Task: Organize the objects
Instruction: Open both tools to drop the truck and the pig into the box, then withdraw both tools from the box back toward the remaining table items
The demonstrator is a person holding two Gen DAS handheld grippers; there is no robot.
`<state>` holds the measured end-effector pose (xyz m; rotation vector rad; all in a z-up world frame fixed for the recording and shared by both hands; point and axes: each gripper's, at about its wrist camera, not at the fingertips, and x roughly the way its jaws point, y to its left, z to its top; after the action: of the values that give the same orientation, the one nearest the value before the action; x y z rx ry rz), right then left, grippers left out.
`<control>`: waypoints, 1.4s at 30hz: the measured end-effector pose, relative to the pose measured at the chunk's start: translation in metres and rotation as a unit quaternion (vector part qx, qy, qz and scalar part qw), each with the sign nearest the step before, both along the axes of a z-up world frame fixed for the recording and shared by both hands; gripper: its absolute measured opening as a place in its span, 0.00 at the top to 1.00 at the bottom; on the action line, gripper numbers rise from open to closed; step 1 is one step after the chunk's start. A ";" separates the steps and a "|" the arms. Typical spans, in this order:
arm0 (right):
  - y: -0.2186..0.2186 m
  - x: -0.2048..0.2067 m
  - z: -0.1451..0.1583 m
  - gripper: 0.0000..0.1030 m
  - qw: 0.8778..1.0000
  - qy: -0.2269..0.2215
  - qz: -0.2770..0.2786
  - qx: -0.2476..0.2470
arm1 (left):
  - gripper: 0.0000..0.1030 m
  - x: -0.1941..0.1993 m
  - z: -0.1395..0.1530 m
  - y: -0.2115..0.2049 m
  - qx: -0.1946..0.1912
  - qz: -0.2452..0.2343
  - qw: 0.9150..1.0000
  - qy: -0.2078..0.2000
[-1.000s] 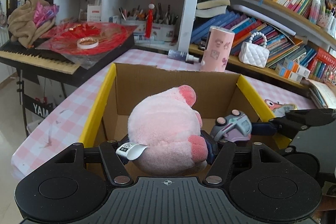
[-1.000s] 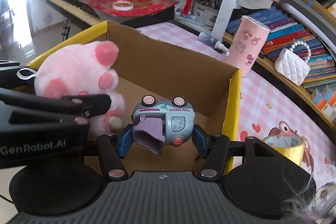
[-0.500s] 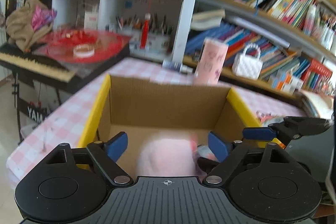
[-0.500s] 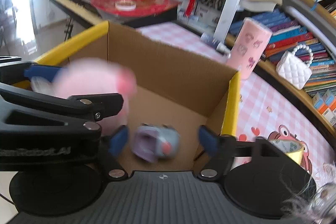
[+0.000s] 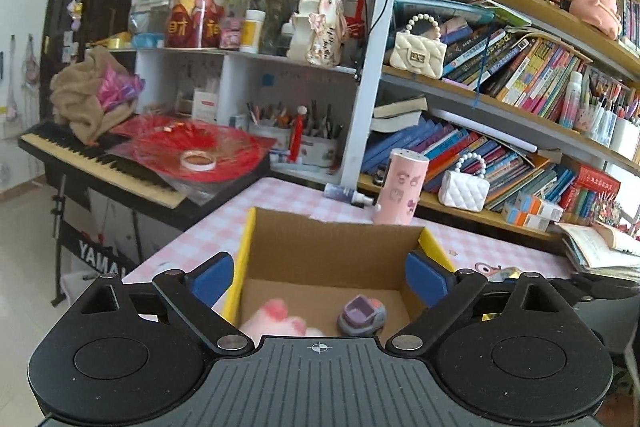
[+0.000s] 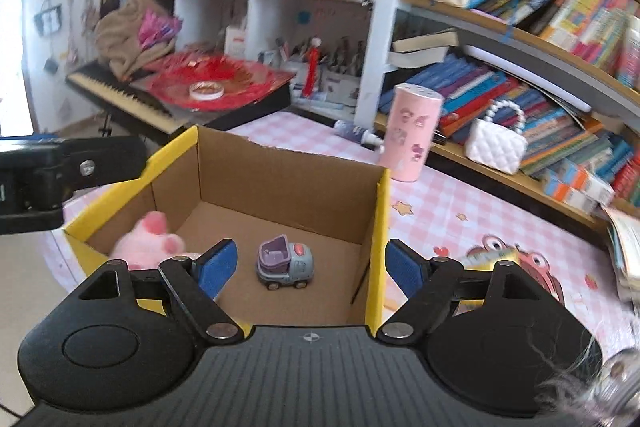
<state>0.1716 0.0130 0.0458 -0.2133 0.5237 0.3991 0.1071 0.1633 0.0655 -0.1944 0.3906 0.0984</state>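
Note:
An open cardboard box [image 6: 288, 183] with yellow flaps stands on the pink checked table. Inside it lie a pink plush toy [image 6: 150, 241] at the left and a purple-grey toy truck [image 6: 285, 263] on its wheels in the middle. Both show in the left wrist view too, the plush [image 5: 276, 321] and the truck [image 5: 362, 315] on the floor of the box [image 5: 332, 247]. My left gripper [image 5: 318, 277] is open and empty, raised above the box's near side. My right gripper [image 6: 308, 265] is open and empty, above the box's near right part.
A pink tumbler [image 6: 412, 133] stands behind the box. A roll of gold tape [image 6: 486, 259] lies right of the box. A white quilted purse [image 6: 498, 141] sits on the low bookshelf. A keyboard [image 5: 100, 163] with red sheets stands at the left.
Both grippers opened and let go: the plush and the toy truck dropped into the box. Both grippers then rose and pulled back from the box.

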 end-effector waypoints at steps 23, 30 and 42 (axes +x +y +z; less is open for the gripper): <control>-0.020 -0.143 -0.042 0.22 0.995 0.034 -0.089 -0.014 | 0.07 -0.110 -0.044 -0.004 0.022 -0.015 0.996 0.083; -0.023 -0.164 -0.053 0.22 0.993 0.053 -0.100 -0.022 | 0.06 -0.124 -0.052 -0.006 0.022 -0.023 0.994 0.102; -0.046 -0.189 -0.059 0.15 0.987 0.068 -0.146 -0.011 | 0.03 -0.135 -0.059 -0.024 0.033 -0.057 0.991 0.117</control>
<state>-0.0173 -0.0334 -0.0134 -0.1282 0.6845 0.1217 -0.0279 0.1390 0.0066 -0.0954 0.6307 0.0218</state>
